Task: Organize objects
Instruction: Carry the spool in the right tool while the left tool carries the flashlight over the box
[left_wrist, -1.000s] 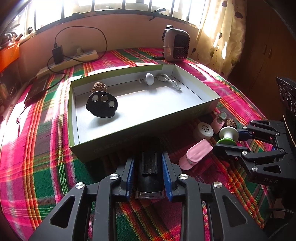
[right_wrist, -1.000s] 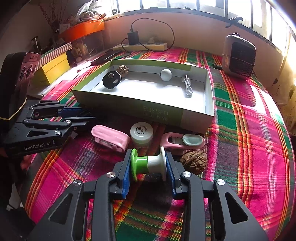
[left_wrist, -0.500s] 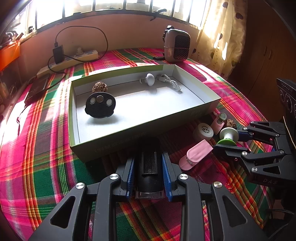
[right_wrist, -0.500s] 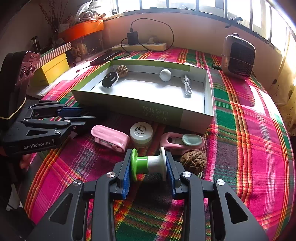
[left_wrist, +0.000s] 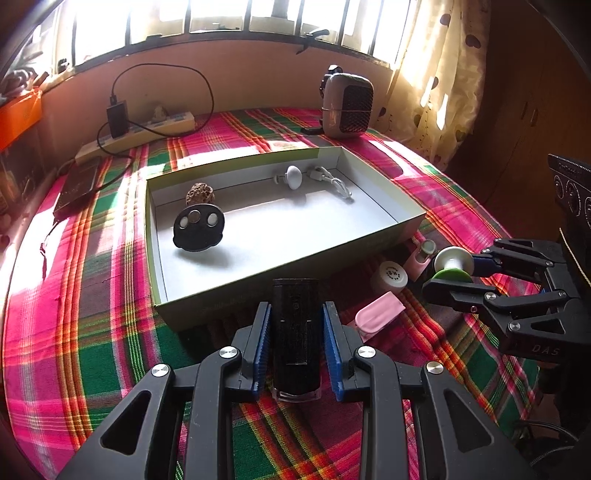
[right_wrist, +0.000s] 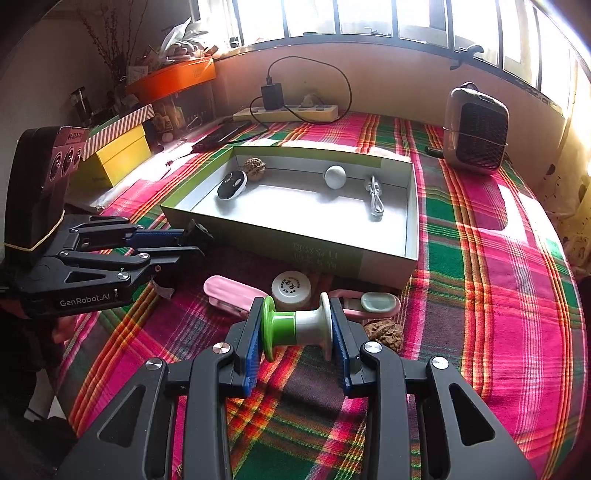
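My left gripper is shut on a black rectangular device, held above the cloth just in front of the shallow green box. My right gripper is shut on a green-and-white spool, lifted off the cloth; it also shows in the left wrist view. The box holds a black disc, a walnut, a white knob and a white cable. On the cloth lie a pink clip, a white round jar, a pink holder and a second walnut.
A small heater stands at the back right. A power strip with charger and cable lies along the back wall. A dark flat device lies left of the box. Yellow and striped boxes stand at the left.
Both grippers have risen a little with their objects. The left one has moved slightly closer to the box's front wall. Nothing was let go.
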